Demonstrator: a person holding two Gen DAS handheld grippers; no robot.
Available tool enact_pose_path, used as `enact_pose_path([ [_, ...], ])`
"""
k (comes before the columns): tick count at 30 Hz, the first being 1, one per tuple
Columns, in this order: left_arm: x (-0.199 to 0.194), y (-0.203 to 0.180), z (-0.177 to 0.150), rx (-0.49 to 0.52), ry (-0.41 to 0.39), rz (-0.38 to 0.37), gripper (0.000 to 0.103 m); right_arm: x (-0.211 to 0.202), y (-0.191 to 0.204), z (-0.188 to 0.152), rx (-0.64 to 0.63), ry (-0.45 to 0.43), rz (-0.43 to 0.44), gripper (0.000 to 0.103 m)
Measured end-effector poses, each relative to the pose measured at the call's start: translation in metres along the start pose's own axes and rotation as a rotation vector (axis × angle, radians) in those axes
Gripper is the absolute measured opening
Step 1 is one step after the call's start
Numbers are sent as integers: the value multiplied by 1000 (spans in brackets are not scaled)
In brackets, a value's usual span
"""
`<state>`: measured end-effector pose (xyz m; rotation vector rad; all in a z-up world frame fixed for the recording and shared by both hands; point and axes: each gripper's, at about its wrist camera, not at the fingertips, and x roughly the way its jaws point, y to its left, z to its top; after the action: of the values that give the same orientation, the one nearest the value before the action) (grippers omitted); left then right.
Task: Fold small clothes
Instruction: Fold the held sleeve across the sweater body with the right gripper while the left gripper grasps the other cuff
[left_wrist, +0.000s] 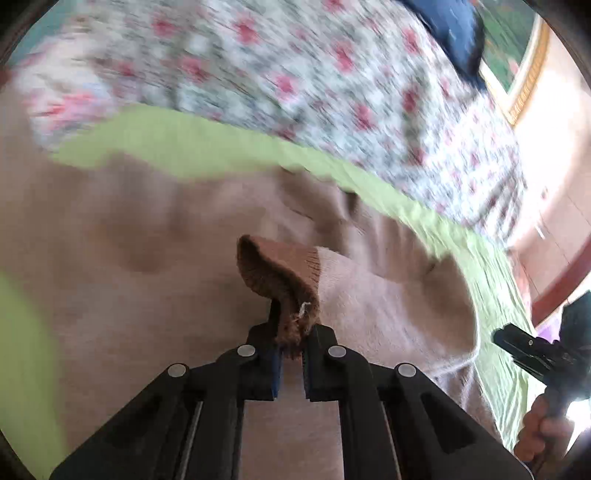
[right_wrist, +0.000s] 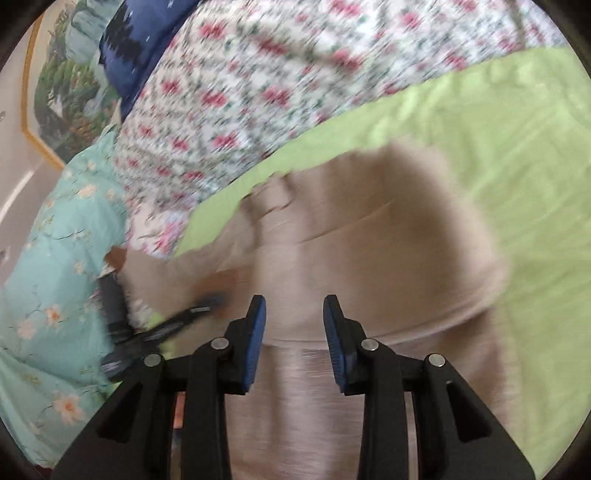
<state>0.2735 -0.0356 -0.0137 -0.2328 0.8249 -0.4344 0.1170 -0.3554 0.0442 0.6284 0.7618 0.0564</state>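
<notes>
On the light green sheet (left_wrist: 207, 147) lies the beige garment (left_wrist: 155, 258), spread across most of the sheet's middle; the sheet serves as the reference surface for all positions below. Beyond the sheet's far edge lies a floral bedcover (left_wrist: 295, 74); a dark blue cushion (left_wrist: 458, 33) rests on the bedcover's far side; a turquoise flowered quilt (right_wrist: 48, 258) lies beside the sheet on the left of the right wrist view; a framed landscape picture (right_wrist: 62, 92) hangs past the bedcover.

Left gripper (left_wrist: 293, 343): jaws closed on the brown ribbed cuff (left_wrist: 280, 273) of the garment's sleeve; the cuff stands up from between the blue pads and its frayed end shows at the jaw line; the pale sleeve runs from the cuff down to the garment body over the sheet.

Right gripper (right_wrist: 294, 325): jaws spread apart with nothing between them; it is held above the garment's lower portion, over the sheet; contact with the fabric cannot be determined. A hand (left_wrist: 543, 432) grasps its handle at the sheet's near right edge in the left wrist view.

Both views show motion blur.
</notes>
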Motion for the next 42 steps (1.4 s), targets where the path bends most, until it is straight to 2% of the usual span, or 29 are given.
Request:
enact_pose_path([
  [2, -9, 24, -3, -29, 0, 34, 7, -9, -17, 10, 1, -22, -63, 38],
  [4, -6, 37, -7, -52, 27, 38, 7, -8, -37, 22, 29, -37, -109, 49],
  [6, -3, 43, -13, -52, 36, 81, 7, 4, -53, 32, 49, -16, -128, 50],
  [9, 2, 49, -19, -91, 43, 86, 7, 32, -67, 46, 60, 42, -153, 51],
  [15, 5, 44, -30, -50, 62, 124, 7, 92, -82, 61, 61, 143, -163, 55],
  [16, 5, 43, -29, -48, 64, 127, 7, 99, -83, 61, 52, 161, -151, 42],
  [17, 5, 41, -28, -43, 65, 126, 7, 103, -82, 61, 51, 176, -122, 20],
  [18, 3, 38, -26, -36, 60, 114, 7, 100, -80, 62, 49, 167, -132, 9],
  [21, -1, 23, -20, -2, 40, 60, 7, 63, -68, 74, -14, 54, -172, 8],
  [23, 5, 12, -19, 14, 45, 34, 7, 39, -65, 82, -51, -7, -232, 8],
  [27, 27, 6, -24, 37, 88, 69, 7, 55, -77, 77, -104, 52, -327, 8],
  [29, 29, 10, -24, 32, 98, 69, 7, 71, -85, 68, -109, 118, -369, 9],
  [30, 26, 12, -24, 30, 93, 60, 7, 71, -83, 67, -115, 119, -406, 10],
  [31, 24, 13, -24, 32, 90, 55, 7, 67, -78, 65, -123, 96, -441, 16],
  [33, 23, 14, -24, 38, 89, 44, 8, 48, -58, 60, -151, 3, -494, 18],
  [35, 22, 13, -24, 46, 92, 47, 8, 35, -35, 52, -185, -53, -440, 18],
  [36, 22, 12, -25, 53, 93, 53, 8, 38, -24, 45, -228, -33, -386, 21],
  [37, 21, 12, -26, 57, 94, 56, 8, 47, -17, 39, -261, 12, -362, 30],
  [38, 20, 12, -26, 60, 95, 58, 8, 58, -17, 31, -269, 66, -354, 35],
  [40, 12, 17, -29, 65, 100, 57, 10, 75, -32, 21, -244, 149, -404, 36],
  [41, 9, 21, -31, 67, 104, 61, 11, 76, -42, 18, -212, 161, -400, 36],
  [42, 6, 26, -34, 69, 111, 83, 11, 69, -46, 17, -169, 137, -364, 36],
])
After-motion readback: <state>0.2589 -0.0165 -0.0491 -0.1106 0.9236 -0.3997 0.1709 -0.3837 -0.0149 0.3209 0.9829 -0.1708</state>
